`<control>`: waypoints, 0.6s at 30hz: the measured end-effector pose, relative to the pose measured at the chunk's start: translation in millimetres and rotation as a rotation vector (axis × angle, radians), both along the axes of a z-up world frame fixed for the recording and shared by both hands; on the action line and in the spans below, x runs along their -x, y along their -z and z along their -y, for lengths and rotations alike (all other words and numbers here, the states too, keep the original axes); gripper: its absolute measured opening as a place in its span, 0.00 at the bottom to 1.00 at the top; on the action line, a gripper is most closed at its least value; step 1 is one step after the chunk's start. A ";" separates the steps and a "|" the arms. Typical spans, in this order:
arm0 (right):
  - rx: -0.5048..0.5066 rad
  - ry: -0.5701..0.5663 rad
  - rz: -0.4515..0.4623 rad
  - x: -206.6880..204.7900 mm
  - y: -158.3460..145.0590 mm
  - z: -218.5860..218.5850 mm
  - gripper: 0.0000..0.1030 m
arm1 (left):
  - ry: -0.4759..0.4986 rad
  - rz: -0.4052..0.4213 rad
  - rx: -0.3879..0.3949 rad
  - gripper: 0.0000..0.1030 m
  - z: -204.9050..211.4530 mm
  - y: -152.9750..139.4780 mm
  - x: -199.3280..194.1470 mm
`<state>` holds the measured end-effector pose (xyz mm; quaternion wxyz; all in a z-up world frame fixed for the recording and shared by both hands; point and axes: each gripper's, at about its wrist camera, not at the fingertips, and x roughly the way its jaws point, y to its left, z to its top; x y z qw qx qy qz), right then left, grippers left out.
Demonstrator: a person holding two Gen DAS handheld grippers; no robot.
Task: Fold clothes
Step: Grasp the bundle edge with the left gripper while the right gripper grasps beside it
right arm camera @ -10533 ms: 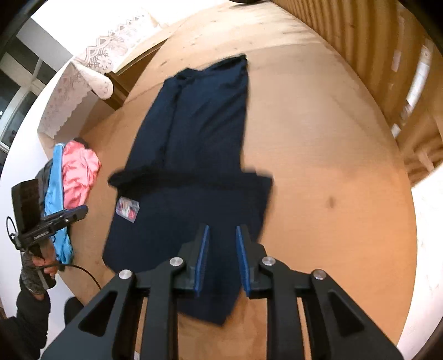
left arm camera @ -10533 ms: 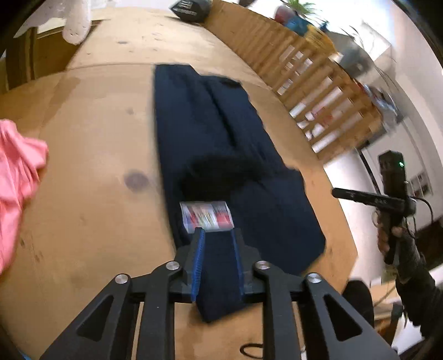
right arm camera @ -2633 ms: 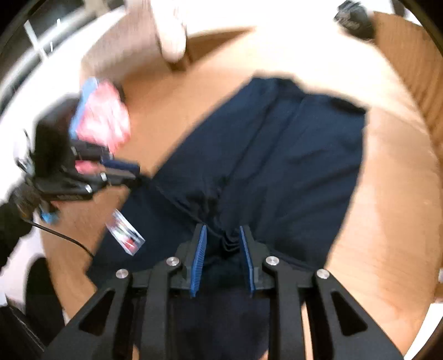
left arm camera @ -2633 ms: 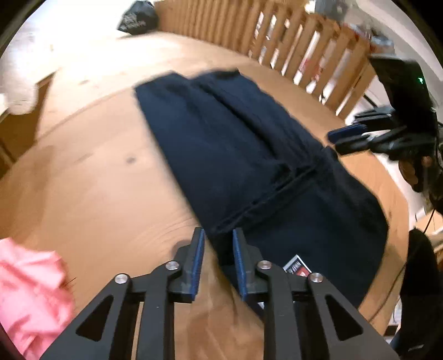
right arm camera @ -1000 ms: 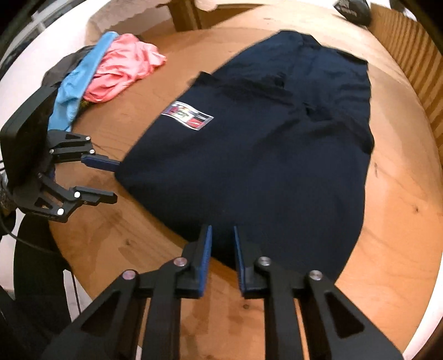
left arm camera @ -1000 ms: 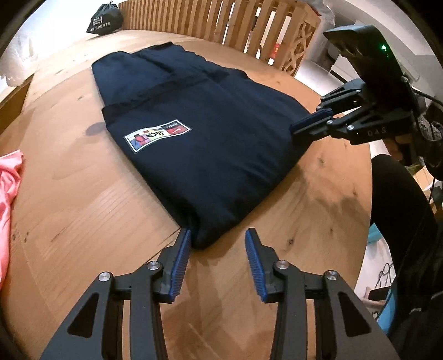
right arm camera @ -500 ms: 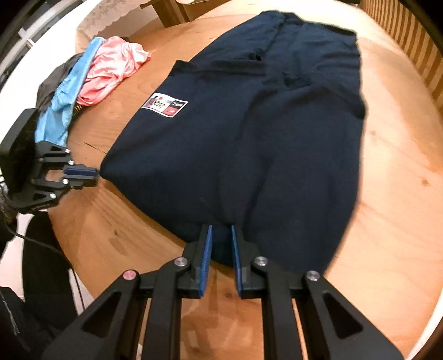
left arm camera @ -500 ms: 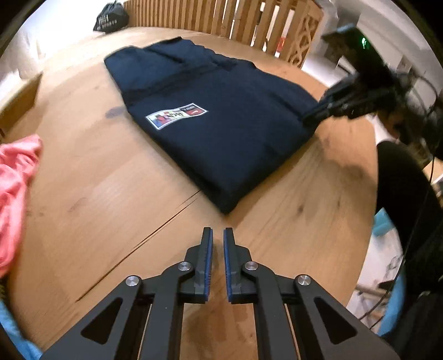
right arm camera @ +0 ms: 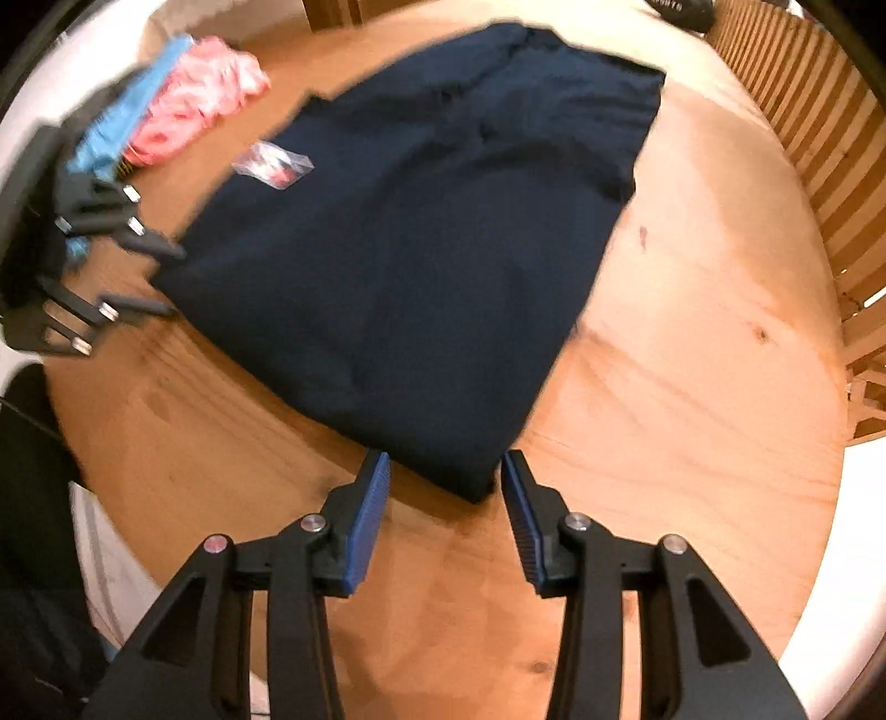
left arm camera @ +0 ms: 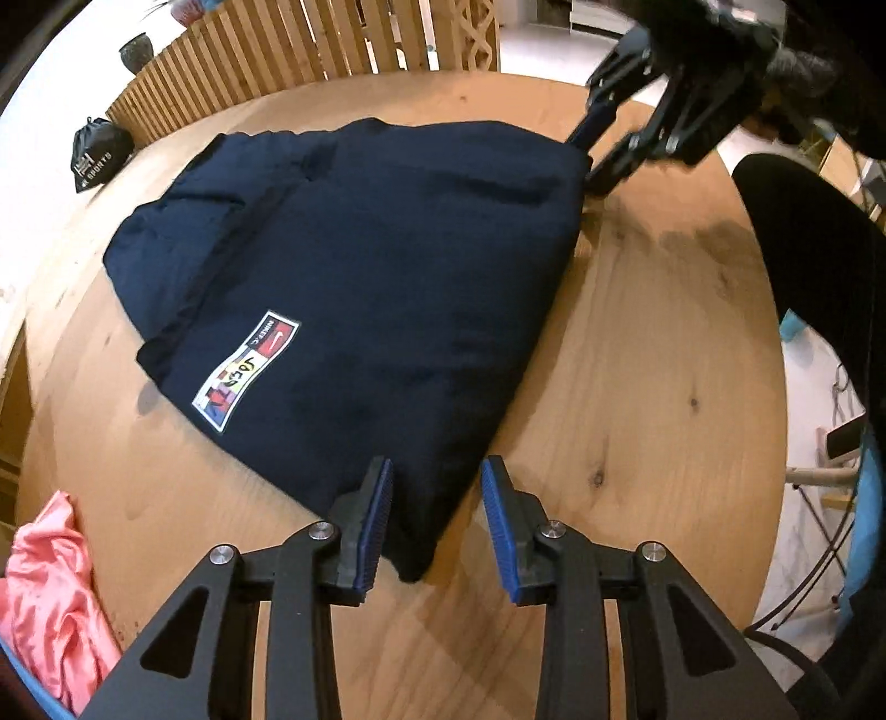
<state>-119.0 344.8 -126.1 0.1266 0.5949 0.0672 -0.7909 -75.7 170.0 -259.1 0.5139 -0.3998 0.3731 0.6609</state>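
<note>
A folded navy garment (left arm camera: 387, 249) with a coloured patch (left arm camera: 246, 368) lies flat on the round wooden table (left arm camera: 664, 360). My left gripper (left arm camera: 437, 526) hovers at its near corner. The jaws are opening, and the corner tip lies between them without being pinched. In the right wrist view the same garment (right arm camera: 415, 221) fills the middle. My right gripper (right arm camera: 446, 509) straddles another corner, its jaws opening with the cloth loose between the pads. Each gripper also shows in the other view: the right gripper (left arm camera: 590, 158) at the garment's far corner, the left gripper (right arm camera: 166, 279) at its left corner.
A pink cloth (left arm camera: 44, 598) and a blue cloth (right arm camera: 122, 127) lie at the table's edge. A black bag (left arm camera: 99, 155) sits at the far side by a wooden slat railing (left arm camera: 332, 44). A person's dark clothing (left arm camera: 819, 266) stands beside the table rim.
Both grippers have opened from shut. The left one moved from bare wood up to the garment's corner and rolled. The right one let go of the edge it was pinching.
</note>
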 end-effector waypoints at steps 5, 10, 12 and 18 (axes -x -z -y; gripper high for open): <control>0.024 -0.020 -0.029 1.1 0.5 -2.4 0.23 | -0.013 0.031 -0.043 0.16 1.4 0.8 12.1; 0.084 -0.001 -0.029 2.6 -2.5 -7.9 0.09 | -0.047 0.091 -0.090 0.08 4.1 0.2 18.8; 0.103 0.005 -0.031 -1.2 -6.4 -8.1 0.08 | -0.058 0.106 -0.099 0.07 6.5 -1.1 13.5; 0.125 -0.021 0.024 -42.3 -16.6 -4.3 0.08 | -0.045 0.197 -0.111 0.07 21.4 -9.1 -30.6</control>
